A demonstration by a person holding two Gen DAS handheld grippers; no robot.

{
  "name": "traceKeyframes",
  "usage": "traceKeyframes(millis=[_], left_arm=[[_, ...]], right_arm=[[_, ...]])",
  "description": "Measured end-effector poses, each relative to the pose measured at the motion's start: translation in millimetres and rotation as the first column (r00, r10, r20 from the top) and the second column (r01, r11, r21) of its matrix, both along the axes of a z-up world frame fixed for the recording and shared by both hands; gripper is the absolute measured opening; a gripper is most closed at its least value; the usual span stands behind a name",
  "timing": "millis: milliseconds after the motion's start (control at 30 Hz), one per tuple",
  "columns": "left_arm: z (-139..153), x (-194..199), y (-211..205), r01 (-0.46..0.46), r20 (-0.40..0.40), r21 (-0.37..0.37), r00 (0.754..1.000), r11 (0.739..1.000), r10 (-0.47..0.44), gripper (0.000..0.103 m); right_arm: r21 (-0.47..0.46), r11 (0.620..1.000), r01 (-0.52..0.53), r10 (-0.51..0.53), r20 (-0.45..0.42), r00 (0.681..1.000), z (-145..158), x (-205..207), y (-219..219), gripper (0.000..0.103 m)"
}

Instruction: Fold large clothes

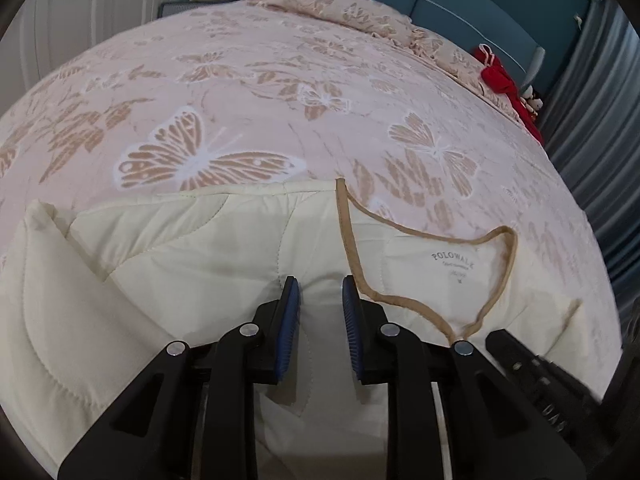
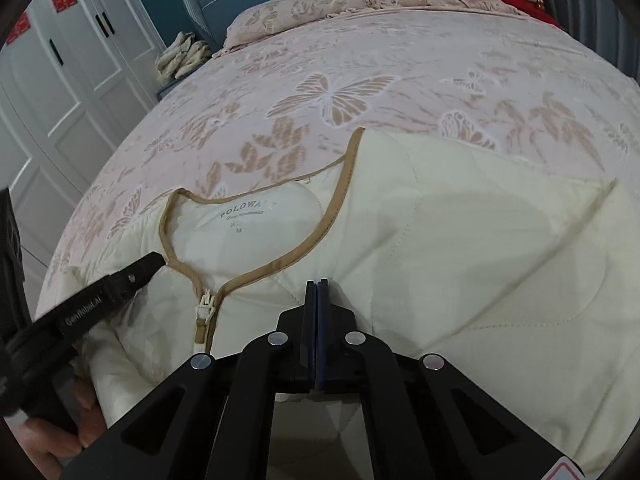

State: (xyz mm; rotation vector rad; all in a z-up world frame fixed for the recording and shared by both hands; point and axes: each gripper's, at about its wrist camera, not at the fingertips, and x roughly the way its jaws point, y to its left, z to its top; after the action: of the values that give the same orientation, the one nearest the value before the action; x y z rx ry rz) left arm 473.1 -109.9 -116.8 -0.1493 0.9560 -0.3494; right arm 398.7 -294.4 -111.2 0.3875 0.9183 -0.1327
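Observation:
A cream quilted jacket (image 1: 200,240) with tan collar trim (image 1: 400,232) and a POLOWALK label lies on the pink butterfly bedspread (image 1: 240,100), collar toward the pillows. It also shows in the right wrist view (image 2: 460,248), with its zipper pull (image 2: 206,308) near the neckline. My left gripper (image 1: 320,292) is open just above the jacket's chest, left of the collar. My right gripper (image 2: 318,284) is shut with its tips against the jacket fabric right of the zipper; whether cloth is pinched is not clear. The left gripper's body (image 2: 100,300) shows beside the collar.
Pillows (image 2: 320,4) lie at the bed's head against a teal headboard (image 1: 460,8). A red garment (image 1: 500,76) sits at the far right corner. White wardrobe doors (image 2: 72,72) and a pile of cream cloth (image 2: 180,60) stand left of the bed. Grey curtains (image 1: 592,120) hang on the right.

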Motion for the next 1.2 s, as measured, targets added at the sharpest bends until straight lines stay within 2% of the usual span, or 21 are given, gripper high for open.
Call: traceKeyframes(millis=[200, 300, 400, 467, 533, 600, 700, 733, 833, 900, 933, 1000, 1033, 1100, 1200], left_arm=[[-3.7, -4.4, 9.2, -0.012, 0.027, -0.016, 1.000, 1.000, 0.012, 0.022], [-5.8, -4.6, 10.4, -0.012, 0.033, -0.026, 0.999, 1.000, 0.012, 0.022], [-7.3, -5.0, 9.7, -0.011, 0.036, -0.023, 0.999, 1.000, 0.012, 0.022], [-7.6, -4.6, 10.4, -0.011, 0.036, -0.032, 0.999, 0.999, 0.013, 0.022], [-8.9, -4.1, 13.1, -0.012, 0.035, -0.052, 0.999, 0.999, 0.014, 0.022], [-9.7, -2.9, 16.4, -0.014, 0.031, -0.069, 0.999, 0.997, 0.016, 0.021], [-7.8, -1.5, 17.7, -0.018, 0.022, -0.076, 1.000, 0.997, 0.020, 0.021], [-4.2, -0.3, 18.3, -0.021, 0.015, -0.077, 1.000, 0.997, 0.022, 0.021], [20.8, 3.7, 20.7, -0.045, 0.036, -0.107, 0.998, 0.993, 0.049, 0.018], [34.1, 11.9, 10.0, -0.011, 0.050, -0.125, 0.999, 0.992, 0.017, 0.019], [34.4, 16.7, 2.2, 0.010, 0.032, -0.125, 0.999, 0.992, -0.006, 0.019], [24.1, 30.7, -20.7, 0.069, -0.056, -0.106, 0.996, 0.992, -0.076, 0.019], [19.0, 33.2, -27.5, 0.079, -0.070, -0.074, 0.994, 0.994, -0.084, 0.019], [4.2, 37.9, -35.5, 0.086, -0.085, -0.006, 0.993, 0.996, -0.087, 0.018], [-4.9, 36.9, -29.4, 0.074, -0.053, -0.013, 0.996, 0.997, -0.074, 0.011]], right_arm=[[-0.059, 0.998, 0.001, -0.001, -0.002, 1.000, 3.9, 7.5, 8.8, 0.000], [-0.090, 0.994, -0.065, 0.065, -0.005, 0.998, 7.4, 13.2, 21.2, 0.000], [-0.147, 0.986, -0.075, 0.071, -0.030, 0.997, 4.0, 21.5, 27.6, 0.000], [-0.130, 0.990, -0.049, 0.046, -0.027, 0.999, 3.3, 23.1, 21.4, 0.000], [-0.100, 0.995, 0.020, -0.022, -0.014, 1.000, 3.1, 23.1, 6.4, 0.000], [-0.030, 0.993, 0.116, -0.116, 0.001, 0.993, 2.7, 18.5, -14.7, 0.000], [-0.017, 0.983, 0.185, -0.185, 0.008, 0.983, 11.0, 14.8, -22.2, 0.000], [-0.020, 0.986, 0.167, -0.166, 0.028, 0.986, 19.2, 14.8, -18.0, 0.004], [0.013, 1.000, 0.025, -0.026, 0.093, 0.995, 35.9, 26.9, 3.1, 0.004], [0.018, 0.996, -0.087, 0.085, 0.063, 0.994, 31.3, 47.3, 20.4, 0.004], [0.010, 0.994, -0.110, 0.110, 0.037, 0.993, 26.1, 54.5, 25.7, 0.004], [-0.043, 0.991, -0.125, 0.123, -0.038, 0.992, 10.1, 66.1, 35.4, 0.002], [-0.044, 0.992, -0.119, 0.116, -0.055, 0.992, 4.6, 67.9, 33.8, 0.000], [-0.029, 0.996, -0.087, 0.085, -0.050, 0.995, 2.2, 67.8, 25.1, 0.000], [-0.041, 0.999, -0.007, 0.006, -0.034, 0.999, 0.0, 60.3, 8.5, 0.000]])
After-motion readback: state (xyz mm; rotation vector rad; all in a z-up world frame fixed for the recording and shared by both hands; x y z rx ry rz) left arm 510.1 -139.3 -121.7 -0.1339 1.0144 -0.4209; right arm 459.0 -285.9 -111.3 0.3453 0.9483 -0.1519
